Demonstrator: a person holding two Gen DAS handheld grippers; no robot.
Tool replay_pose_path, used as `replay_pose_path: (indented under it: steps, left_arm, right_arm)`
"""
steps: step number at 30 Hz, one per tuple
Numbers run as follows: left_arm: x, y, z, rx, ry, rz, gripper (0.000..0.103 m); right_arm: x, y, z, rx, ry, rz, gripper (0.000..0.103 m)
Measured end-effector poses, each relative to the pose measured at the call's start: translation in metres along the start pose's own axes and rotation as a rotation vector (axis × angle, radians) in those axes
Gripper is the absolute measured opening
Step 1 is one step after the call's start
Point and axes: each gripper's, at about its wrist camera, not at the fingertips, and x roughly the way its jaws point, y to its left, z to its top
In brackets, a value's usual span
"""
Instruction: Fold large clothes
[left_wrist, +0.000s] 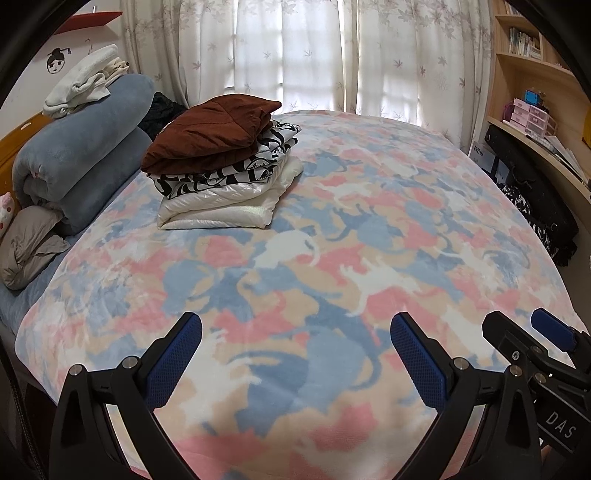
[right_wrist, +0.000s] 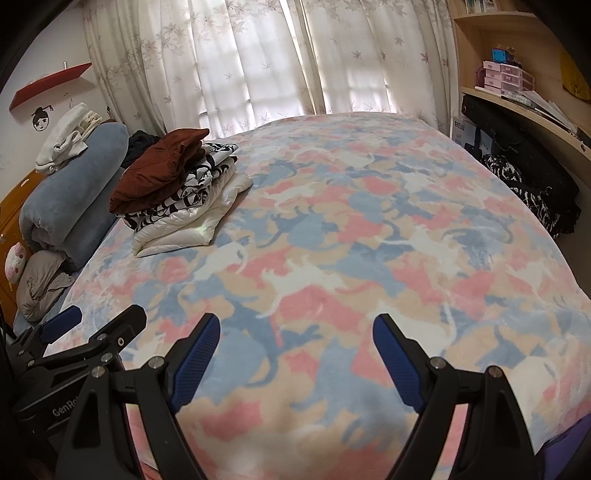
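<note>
Both jaws wide, empty: left gripper (left_wrist: 295, 354), right gripper (right_wrist: 295, 358) over pastel cat-print fleece blanket (left_wrist: 332, 229). Stack of folded clothes, brown on top (left_wrist: 221, 162), lies beyond; next garment probably needs fetching.

"DAS" on right claw (left_wrist: 554, 332); "GenRo" on left claw (right_wrist: 99, 325).

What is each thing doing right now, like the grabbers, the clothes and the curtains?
Left gripper: open, holding nothing.
Right gripper: open, holding nothing.
Brown garment: folded, top of stack.
Black-and-white garment: folded, middle.
White garment: folded, bottom.
Blue blanket: rolled up.
Curtains: drawn shut.
</note>
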Motion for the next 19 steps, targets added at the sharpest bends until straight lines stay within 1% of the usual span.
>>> replay_pose_path:
  steps: [9, 19]
  left_arm:
    - [-0.0001, -0.001, -0.0002, -0.003, 0.004, -0.002, 0.098]
    - [0.0034, 0.0067, -0.0036, -0.004, 0.015, -0.008, 0.098]
  right_arm:
    - [0.0004, -0.0009, 0.0007, 0.0, 0.001, -0.001, 0.085]
    - [0.0011, -0.0036, -0.0001, -0.001, 0.003, -0.004, 0.085]
